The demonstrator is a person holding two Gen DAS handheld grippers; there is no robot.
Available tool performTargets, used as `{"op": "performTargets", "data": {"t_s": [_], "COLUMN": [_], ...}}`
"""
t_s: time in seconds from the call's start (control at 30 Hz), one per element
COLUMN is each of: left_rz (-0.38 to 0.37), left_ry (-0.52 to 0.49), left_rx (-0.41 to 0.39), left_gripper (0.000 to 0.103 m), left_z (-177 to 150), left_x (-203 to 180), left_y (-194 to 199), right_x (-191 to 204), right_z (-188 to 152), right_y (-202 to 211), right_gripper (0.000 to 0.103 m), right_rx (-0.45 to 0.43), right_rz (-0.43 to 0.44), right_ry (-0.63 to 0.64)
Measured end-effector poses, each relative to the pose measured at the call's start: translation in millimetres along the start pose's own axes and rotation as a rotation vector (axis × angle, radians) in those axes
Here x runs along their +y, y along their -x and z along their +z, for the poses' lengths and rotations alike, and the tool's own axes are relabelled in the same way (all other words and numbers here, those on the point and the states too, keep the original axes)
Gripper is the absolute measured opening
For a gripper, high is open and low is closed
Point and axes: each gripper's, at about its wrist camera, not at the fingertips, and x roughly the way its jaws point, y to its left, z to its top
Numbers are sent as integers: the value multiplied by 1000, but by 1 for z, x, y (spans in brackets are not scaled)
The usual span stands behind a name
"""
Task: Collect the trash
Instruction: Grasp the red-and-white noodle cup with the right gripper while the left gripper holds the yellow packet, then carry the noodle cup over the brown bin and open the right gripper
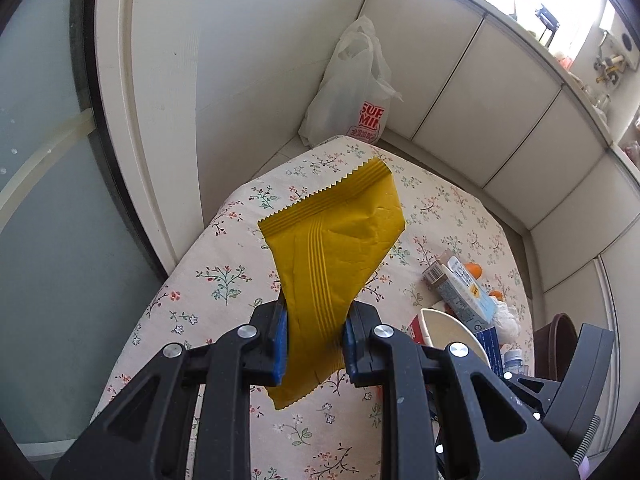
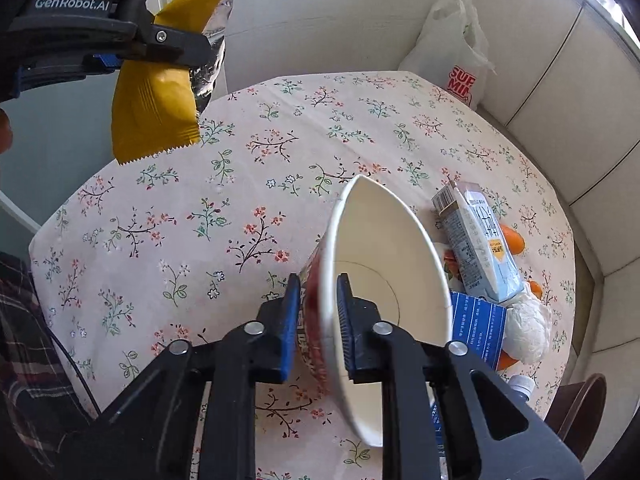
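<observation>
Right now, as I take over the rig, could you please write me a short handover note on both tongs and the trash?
Left tongs: shut on the crinkled yellow foil snack wrapper, held above the table.
Right tongs: shut on the wall of the white paper noodle cup, which is tilted.
Still on the floral tablecloth: pale blue drink carton, blue printed packet, crumpled white tissue, orange peel.
White plastic shopping bag stands behind the table.
Nothing binned yet.

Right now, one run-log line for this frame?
left gripper: shut on yellow wrapper, lifted | right gripper: shut on paper cup wall | carton, tissue: on table
</observation>
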Motion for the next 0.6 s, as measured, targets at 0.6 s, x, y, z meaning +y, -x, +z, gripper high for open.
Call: {"op": "performTargets", "data": {"t_s": [0.6], "left_rz": [10], "left_ry": [-16], "left_rx": [-2], "left_gripper": [21], "left_z": [-5], "left_x": [-9], "left_y": [-7], "right_x": [-69], "right_z": [-8], "right_y": [76], "right_gripper": [4], "right_rx": [-220], "right_rz": [-71], "right_ry": [-231]}}
